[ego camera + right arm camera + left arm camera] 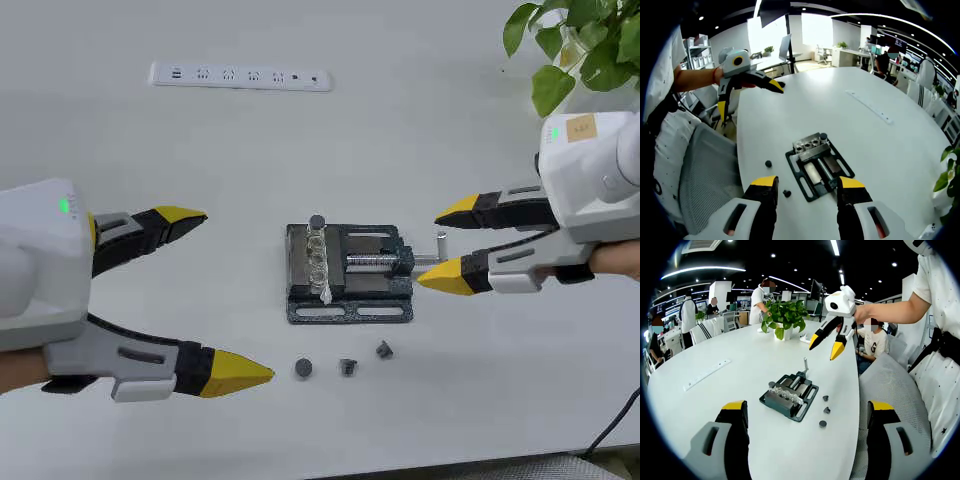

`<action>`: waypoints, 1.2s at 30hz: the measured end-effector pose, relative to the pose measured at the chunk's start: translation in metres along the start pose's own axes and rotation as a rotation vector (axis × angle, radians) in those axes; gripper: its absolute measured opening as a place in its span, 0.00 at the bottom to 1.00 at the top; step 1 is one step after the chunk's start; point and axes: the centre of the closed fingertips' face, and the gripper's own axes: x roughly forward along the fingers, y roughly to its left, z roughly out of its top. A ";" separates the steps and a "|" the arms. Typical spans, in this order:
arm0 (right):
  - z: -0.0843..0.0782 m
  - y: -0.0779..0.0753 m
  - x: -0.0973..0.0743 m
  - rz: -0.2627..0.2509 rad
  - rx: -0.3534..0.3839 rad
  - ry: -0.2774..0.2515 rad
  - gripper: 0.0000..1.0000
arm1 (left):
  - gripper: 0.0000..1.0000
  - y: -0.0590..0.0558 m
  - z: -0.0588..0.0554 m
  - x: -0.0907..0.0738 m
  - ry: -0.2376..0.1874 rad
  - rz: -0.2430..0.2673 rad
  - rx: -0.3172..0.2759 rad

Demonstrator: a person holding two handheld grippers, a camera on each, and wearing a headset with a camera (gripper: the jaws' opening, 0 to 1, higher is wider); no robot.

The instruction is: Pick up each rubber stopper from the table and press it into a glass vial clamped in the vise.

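Three stoppers (347, 366) near table (200, 140) edge, vise (350, 300) between wide-spread left claw (238, 294), right claw (428, 250)

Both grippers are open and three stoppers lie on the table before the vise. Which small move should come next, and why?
Probably bring the left gripper onto the nearest rubber stopper and close the jaws on it. Its jaws stand open and empty, one tip lies close to that stopper, and most vials in the vise look unstoppered.

Bright even overhead light, soft shadows, sharp focus, fisheye-warped edges.
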 end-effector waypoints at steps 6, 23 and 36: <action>-0.020 0.009 -0.003 -0.012 0.046 -0.024 0.47 | 0.99 -0.003 0.000 0.000 0.008 0.005 0.006; -0.058 0.034 0.016 -0.033 0.106 -0.064 0.51 | 0.99 -0.013 -0.009 -0.002 0.020 0.007 -0.005; -0.079 0.043 0.041 -0.039 0.102 -0.052 0.42 | 0.99 -0.019 -0.019 -0.003 0.035 0.003 -0.025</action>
